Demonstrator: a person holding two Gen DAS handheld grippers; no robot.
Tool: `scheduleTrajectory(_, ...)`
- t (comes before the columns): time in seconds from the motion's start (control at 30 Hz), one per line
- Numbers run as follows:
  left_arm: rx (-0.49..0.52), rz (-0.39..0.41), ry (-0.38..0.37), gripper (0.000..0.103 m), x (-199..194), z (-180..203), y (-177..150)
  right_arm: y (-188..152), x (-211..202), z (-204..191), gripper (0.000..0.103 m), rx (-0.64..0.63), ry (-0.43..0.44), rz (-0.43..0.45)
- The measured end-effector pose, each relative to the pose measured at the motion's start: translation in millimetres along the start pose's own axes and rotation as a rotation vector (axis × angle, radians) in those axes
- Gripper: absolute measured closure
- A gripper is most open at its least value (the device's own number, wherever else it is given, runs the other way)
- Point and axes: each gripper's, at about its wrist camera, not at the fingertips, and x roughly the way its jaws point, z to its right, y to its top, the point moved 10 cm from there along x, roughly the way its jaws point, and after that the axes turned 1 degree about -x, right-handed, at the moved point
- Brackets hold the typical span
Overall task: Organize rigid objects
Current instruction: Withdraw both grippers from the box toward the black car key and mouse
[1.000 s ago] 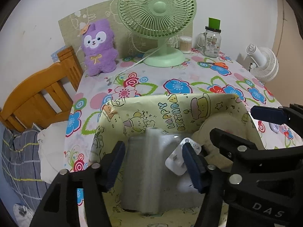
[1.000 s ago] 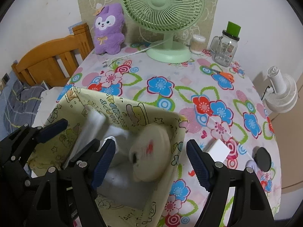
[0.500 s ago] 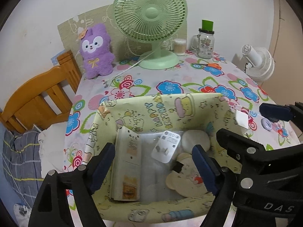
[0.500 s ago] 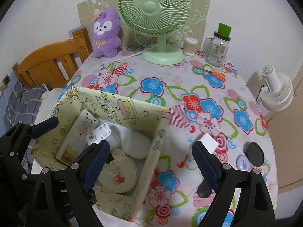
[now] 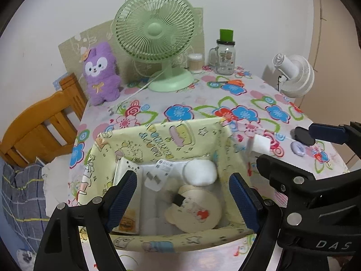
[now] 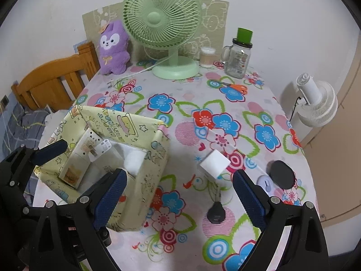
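A yellow cartoon-print box stands on the flowered table. It holds a white plug in a bag, a white round pad, a beige bear-shaped compact and a flat packet. My left gripper is open and empty above the box. My right gripper is open and empty over the table right of the box. On the table lie a white cube, a small black fob, a black disc and a lilac round piece.
A green desk fan, a purple plush, a cotton-swab jar and a glass mug with green lid stand at the back. Orange scissors lie near the mug. A white fan stands off the right edge, a wooden chair at left.
Both grippers have pulled back and up from the box. The white pad and bear compact now lie in the box. The right view has swung right over the loose items.
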Motion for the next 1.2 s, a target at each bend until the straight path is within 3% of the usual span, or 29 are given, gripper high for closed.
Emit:
scheduleTrajectory(0.7, 0.060, -0.003, -0.062, 0.018, -13.6, 73.0, 0.2, -21.5, -36.8, 60.7, 0.007, 0.022, -0.076, 0.076)
scheduleTrajectory(1.2, 0.088, -0.015, -0.136, 0.018, -9.1, 125.9, 0.0, -46.8, -44.1, 110.5, 0.007, 0.100, -0.101, 0.052)
